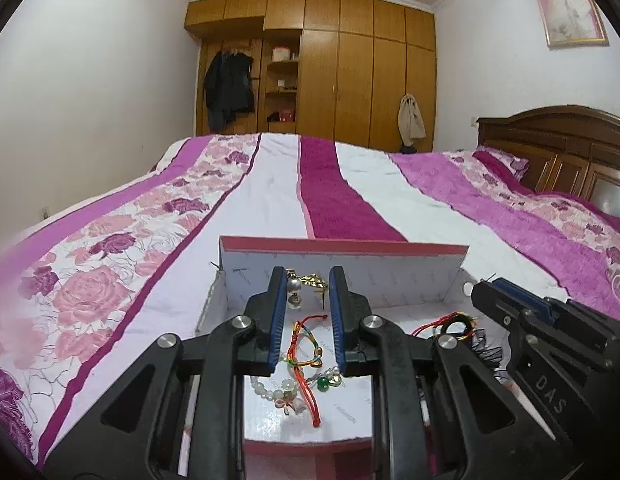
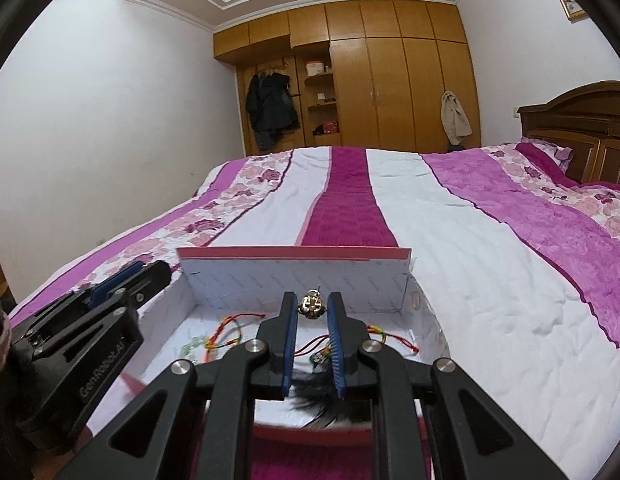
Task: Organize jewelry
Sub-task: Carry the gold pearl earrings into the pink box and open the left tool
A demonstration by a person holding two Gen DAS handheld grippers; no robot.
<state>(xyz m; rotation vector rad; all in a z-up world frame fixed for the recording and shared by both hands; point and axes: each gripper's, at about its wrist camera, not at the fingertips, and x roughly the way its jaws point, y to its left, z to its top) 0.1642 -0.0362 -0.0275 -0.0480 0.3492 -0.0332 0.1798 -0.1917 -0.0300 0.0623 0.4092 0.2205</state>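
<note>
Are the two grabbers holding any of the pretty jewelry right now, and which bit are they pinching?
Yes. The left gripper pinches a pearl-and-gold piece at its tips. The right gripper pinches a gold charm by its sides.

This is a bedroom in someone's home. A wide bed (image 1: 270, 208) fills the near floor, spread with a quilt of pink roses and magenta stripes, its carved wooden headboard (image 1: 558, 144) at the right. A wall of wooden wardrobes (image 1: 366, 72) closes the far end, with dark coats (image 1: 229, 84) hanging in an open bay and small things on its shelves. A framed wedding portrait (image 1: 568, 8) hangs high on the right wall.
</note>
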